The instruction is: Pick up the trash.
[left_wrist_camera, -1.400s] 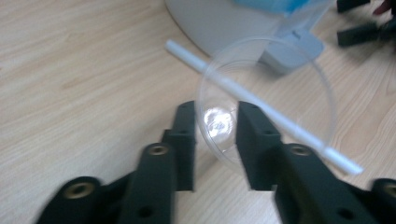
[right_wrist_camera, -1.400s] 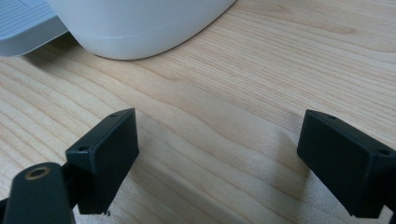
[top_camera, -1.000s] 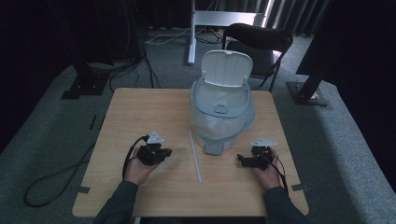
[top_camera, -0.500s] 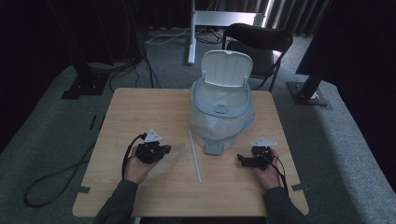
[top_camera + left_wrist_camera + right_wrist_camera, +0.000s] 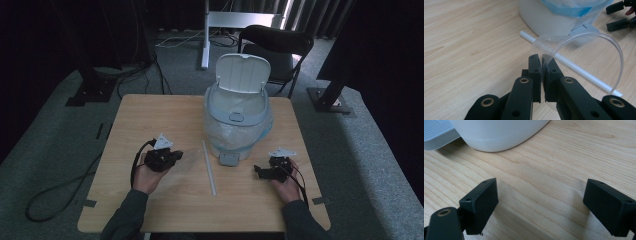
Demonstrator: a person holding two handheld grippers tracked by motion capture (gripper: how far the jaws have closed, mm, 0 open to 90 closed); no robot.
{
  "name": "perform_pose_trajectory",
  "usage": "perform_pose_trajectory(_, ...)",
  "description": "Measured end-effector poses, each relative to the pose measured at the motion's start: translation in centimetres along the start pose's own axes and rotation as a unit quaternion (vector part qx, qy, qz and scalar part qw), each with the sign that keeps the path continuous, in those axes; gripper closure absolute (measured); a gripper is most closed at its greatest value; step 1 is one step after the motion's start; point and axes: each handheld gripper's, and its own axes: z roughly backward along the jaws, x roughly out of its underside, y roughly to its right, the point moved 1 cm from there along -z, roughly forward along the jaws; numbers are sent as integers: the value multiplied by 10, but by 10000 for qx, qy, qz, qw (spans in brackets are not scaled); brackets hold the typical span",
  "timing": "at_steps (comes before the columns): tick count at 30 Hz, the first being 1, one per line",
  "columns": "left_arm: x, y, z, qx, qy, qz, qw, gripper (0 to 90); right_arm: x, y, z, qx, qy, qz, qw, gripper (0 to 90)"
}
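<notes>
Nearby, left hand-held gripper (image 5: 541,58) pinches a clear strip (image 5: 584,37); right hand-held gripper (image 5: 540,202) gapes beside bin (image 5: 237,117).

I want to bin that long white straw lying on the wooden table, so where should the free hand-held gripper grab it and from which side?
Grip the long white plastic straw near its middle, coming straight down from above with the open right hand-held gripper. It lies flat on the wooden table, so probably only its two long sides are free; set the jaws across its width. Its far end sits close to the white bin.
</notes>
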Motion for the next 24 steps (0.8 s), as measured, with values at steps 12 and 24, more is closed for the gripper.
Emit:
perform_pose_trajectory(12, -9, 0, 4, -68, 112, -38, 9999, 858, 0, 0, 0, -2, 0, -1, 10000, 115)
perform_pose_trajectory(24, -18, -1, 11, -140, 260, -82, 9995, 858, 0, 0, 0, -1, 1, 0, 10000, 115)
